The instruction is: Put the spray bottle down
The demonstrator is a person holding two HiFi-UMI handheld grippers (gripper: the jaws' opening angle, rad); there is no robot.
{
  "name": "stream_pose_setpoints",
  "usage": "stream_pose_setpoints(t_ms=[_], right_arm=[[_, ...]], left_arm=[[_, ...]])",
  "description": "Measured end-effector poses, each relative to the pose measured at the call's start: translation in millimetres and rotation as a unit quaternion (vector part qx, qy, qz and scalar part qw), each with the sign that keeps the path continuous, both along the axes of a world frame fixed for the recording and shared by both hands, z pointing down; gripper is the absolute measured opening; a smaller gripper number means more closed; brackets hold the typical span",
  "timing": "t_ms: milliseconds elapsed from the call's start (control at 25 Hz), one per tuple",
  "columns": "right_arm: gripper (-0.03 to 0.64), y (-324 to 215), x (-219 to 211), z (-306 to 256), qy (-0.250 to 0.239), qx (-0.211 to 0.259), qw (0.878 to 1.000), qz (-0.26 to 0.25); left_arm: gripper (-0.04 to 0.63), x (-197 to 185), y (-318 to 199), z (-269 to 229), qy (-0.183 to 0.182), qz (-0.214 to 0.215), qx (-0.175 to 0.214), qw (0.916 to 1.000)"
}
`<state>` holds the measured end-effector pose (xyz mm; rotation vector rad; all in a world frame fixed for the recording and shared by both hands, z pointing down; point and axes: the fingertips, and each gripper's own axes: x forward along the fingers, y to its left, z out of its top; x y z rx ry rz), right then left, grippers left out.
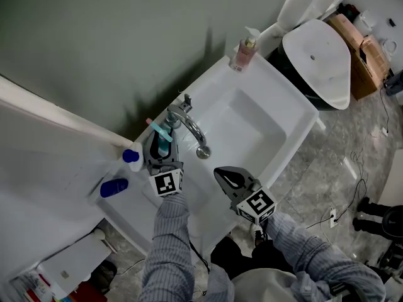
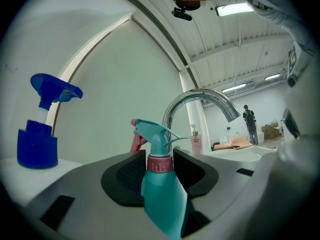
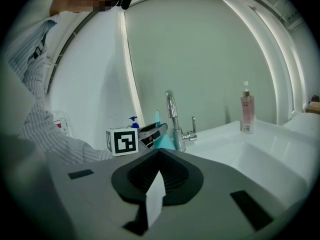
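L gripper [image 1: 162, 136]: jaws wide apart, pads clamped on teal spray bottle [image 2: 161, 196] at its pink collar; points level.
Bottle pos: upright in L jaws, over sink ledge [image 1: 214, 77], just left of faucet [image 1: 189, 123].
Key relation: bottle's long axis vertical, base below jaws, ledge right under it. Next move prob. straight down, then release. Can't tell if base touches yet.
R gripper [image 3: 159, 151]: jaws together, holds nothing, apart at basin's front edge; L hand is nearer.
Nearby: blue-capped bottle [image 1: 131, 156] close by on L.
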<state>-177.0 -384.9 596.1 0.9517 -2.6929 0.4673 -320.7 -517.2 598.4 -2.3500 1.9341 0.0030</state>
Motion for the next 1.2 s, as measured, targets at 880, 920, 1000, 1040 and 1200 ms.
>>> stream_pose_setpoints(t_ms=[880,920,1000,1040,1200], right_arm=[[0.015,-2,-6,-6,-0.005,0.01,1.0,-0.016],[0.015,-2,-6,-6,-0.005,0.009,1.0,-0.016],[0.015,-2,-7,-6,-0.005,0.008,1.0,-0.017],[0.015,-2,-8,-7,-0.006,0.008,1.0,-0.018],[0.015,1,-8,-7,-0.004,0.004,1.0,-0.023]], left_arm=[[0.198,-2,9,7,-0.009,-0.03,-0.006,0.9995],[0.202,-3,10,7,-0.009,-0.033,-0.008,0.9994],[0.202,-4,12,6,-0.009,-0.037,-0.008,0.9992],[0.202,-5,13,6,-0.008,-0.038,-0.006,0.9992],[0.198,-4,18,5,-0.013,-0.038,-0.004,0.9992]])
